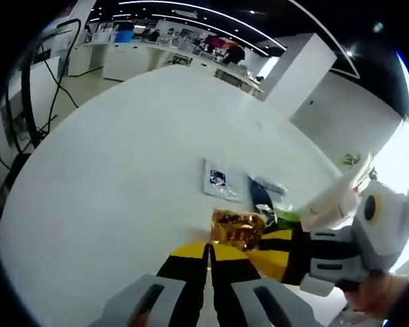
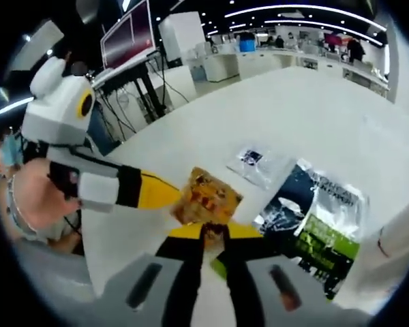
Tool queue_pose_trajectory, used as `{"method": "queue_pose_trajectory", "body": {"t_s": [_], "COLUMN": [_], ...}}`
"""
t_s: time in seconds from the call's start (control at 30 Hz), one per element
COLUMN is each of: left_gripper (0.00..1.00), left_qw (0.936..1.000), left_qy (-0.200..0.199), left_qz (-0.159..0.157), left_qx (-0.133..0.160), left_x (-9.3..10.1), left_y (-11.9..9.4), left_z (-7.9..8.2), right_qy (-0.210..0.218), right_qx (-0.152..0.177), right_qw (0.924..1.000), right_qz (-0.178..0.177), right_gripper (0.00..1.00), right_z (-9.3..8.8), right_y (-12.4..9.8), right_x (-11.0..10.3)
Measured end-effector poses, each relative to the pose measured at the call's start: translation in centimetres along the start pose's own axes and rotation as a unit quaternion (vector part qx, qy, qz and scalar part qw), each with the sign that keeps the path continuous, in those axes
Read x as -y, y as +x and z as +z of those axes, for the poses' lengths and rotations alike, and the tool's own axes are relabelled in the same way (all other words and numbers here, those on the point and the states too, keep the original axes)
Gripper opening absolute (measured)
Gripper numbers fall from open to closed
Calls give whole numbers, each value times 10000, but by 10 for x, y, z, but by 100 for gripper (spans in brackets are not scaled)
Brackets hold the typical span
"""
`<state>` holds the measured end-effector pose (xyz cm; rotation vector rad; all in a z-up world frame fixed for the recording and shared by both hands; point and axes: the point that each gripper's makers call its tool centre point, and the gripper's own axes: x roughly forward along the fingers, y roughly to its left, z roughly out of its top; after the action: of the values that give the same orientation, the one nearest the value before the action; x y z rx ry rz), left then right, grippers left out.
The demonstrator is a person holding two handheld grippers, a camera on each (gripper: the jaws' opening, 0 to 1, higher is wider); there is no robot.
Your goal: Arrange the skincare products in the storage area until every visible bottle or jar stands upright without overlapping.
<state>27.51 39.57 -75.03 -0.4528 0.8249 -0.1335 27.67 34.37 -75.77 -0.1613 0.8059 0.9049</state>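
1. Left gripper view: the left gripper (image 1: 210, 251), yellow-tipped with black jaws, has its jaws closed together at the near edge of a crinkled gold-orange foil sachet (image 1: 237, 229) lying flat on the white table (image 1: 123, 170); it appears to pinch that edge, though the contact is hard to make out.
2. The right gripper (image 2: 213, 235) meets the same sachet (image 2: 206, 196) from the opposite edge, jaws likewise drawn narrow, seemingly nipping the foil.
3. Just beside it lie a dark blue-and-green glossy pouch (image 2: 317, 225) and a small clear sachet with a dark print (image 2: 253, 161), both flat.
4. The foil is probably light, limp and slippery; grip well inside the sealed edge, not the corner, or it may slide out.
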Motion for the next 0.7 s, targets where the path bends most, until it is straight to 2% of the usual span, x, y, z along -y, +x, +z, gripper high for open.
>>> {"method": "queue_pose_trajectory", "body": {"t_s": [0.17,0.7], "left_gripper": [3,4], "left_qw": [9999,9998], "left_qy": [-103,-197], "left_qz": [-3,-55], "left_qx": [2,-25], "left_x": [-4,-5], "left_y": [6,12], "left_z": [0,-1], "right_qy": [-19,-447], "right_qx": [-5,-30], "right_qw": [10000,9990], "right_qz": [44,32], "right_gripper": [17,24], "right_z": [-1,-3], "right_y": [2,6], "right_x": [-2,-7]}}
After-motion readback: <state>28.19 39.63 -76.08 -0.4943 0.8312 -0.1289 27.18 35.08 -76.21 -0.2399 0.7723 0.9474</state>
